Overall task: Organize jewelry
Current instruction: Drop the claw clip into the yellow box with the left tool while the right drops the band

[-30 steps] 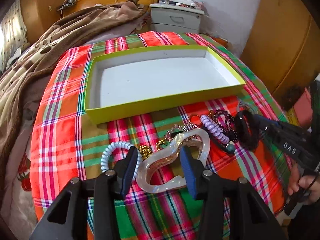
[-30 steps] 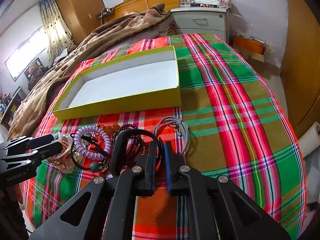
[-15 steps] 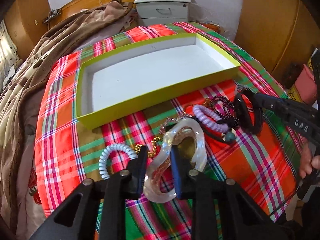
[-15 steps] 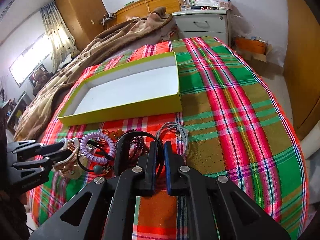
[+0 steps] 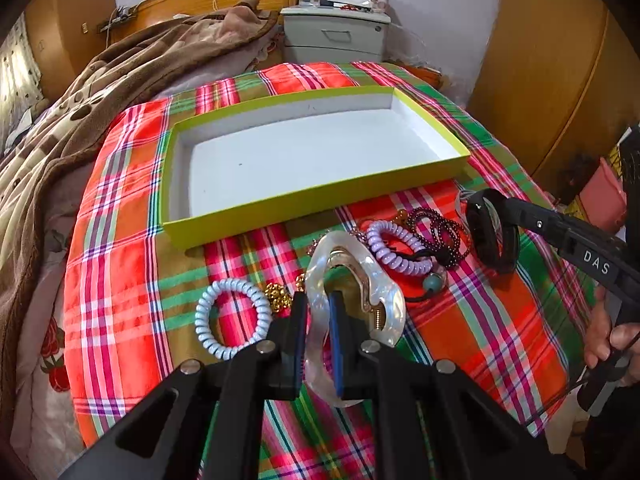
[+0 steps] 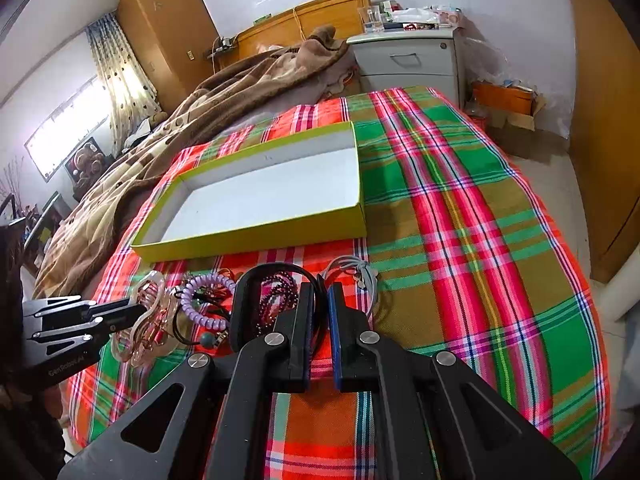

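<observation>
Two tools are pinching: the left tool (image 5: 318, 332) is gripping the pearly hair clip (image 5: 360, 296), the right tool (image 6: 320, 320) the black bangle (image 6: 244, 304), just above the plaid bedspread (image 6: 460, 240). We are judging a slow, level carry best, releasing low inside the green box (image 5: 248, 216).

Background only: plaid cloth (image 5: 120, 240) in red, green and orange covers the bed. Brown patterned blanket (image 5: 80, 112) bunched at the far-left side. Wooden headboard (image 6: 320, 16) against the wall, grey nightstand (image 6: 408, 60) beside it with clutter on top. Wooden wardrobe (image 6: 160, 28) next to a curtained window (image 6: 68, 132).
</observation>
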Available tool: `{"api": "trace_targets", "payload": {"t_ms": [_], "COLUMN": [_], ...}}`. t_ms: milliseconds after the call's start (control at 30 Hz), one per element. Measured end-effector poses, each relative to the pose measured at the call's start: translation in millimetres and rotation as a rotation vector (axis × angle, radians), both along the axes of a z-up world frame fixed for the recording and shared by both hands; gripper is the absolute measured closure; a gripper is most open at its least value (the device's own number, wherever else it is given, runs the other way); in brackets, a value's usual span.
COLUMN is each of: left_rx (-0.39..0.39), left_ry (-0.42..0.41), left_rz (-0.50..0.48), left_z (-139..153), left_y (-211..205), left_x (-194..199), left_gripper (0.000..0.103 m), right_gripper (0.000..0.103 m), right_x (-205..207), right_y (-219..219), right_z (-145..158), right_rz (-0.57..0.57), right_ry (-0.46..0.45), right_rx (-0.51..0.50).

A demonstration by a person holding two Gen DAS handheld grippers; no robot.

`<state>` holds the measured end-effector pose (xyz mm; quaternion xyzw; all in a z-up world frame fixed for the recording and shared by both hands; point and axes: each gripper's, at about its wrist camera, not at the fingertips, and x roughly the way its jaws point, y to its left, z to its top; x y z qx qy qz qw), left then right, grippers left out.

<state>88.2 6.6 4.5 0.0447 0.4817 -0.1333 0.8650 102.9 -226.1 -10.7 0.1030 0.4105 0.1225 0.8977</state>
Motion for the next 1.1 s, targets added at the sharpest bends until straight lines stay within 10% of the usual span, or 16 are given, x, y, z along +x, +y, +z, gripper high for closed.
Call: {"api": "trace_targets", "payload": {"t_ms": [533, 1100], "left_rx": [-0.061, -0.102], "left_ry": [-0.054, -0.041], "left_rz": [0.065, 0.158], "left_z": [40, 36], "left_y": [22, 46], "left_x": [16, 120], "left_gripper": [0.092, 0.092], "right_gripper": [0.096, 0.096], "right_x": [11, 121], "right_y": [3, 11], "right_z": [38, 46], "right_rz": [0.011, 0.011], "right_ry": [-0.070, -0.033], "right_rx": [0.012, -0.035]}}
